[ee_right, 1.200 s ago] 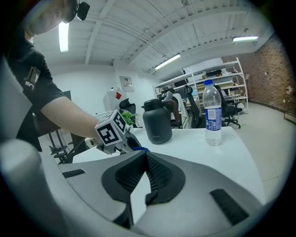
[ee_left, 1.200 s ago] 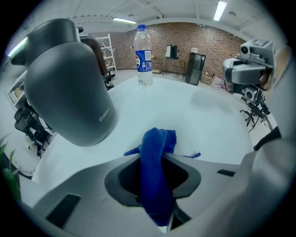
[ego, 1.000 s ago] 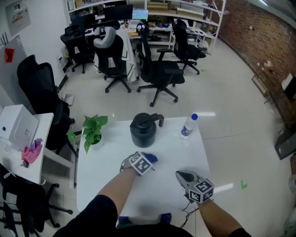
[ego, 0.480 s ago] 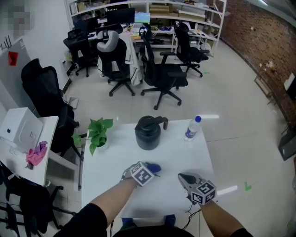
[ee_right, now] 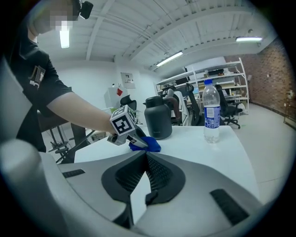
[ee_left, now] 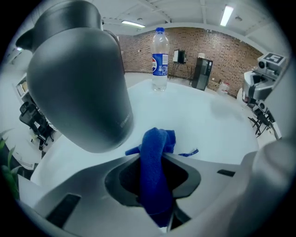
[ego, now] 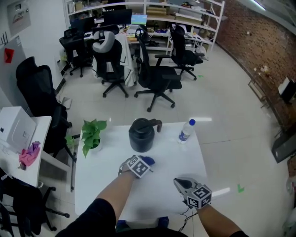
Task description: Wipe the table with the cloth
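While left gripper (ego: 144,162) clamps cloth (ee_left: 155,178) beside jug (ego: 141,134), white table (ego: 169,155) stretches to bottle (ego: 184,132)

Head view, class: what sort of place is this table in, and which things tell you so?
Most likely an office or lab workroom: black swivel chairs, computer monitors and storage shelves stand behind the white table.

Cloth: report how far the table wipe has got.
Done: the blue cloth is picked up and clamped in the left gripper's jaws. In hand: it rests on the white table just in front of the dark jug. Left: no wiped patch shows, so coverage cannot be judged; wiping near the bottle and plant is probably ahead. The right gripper is shut and empty.
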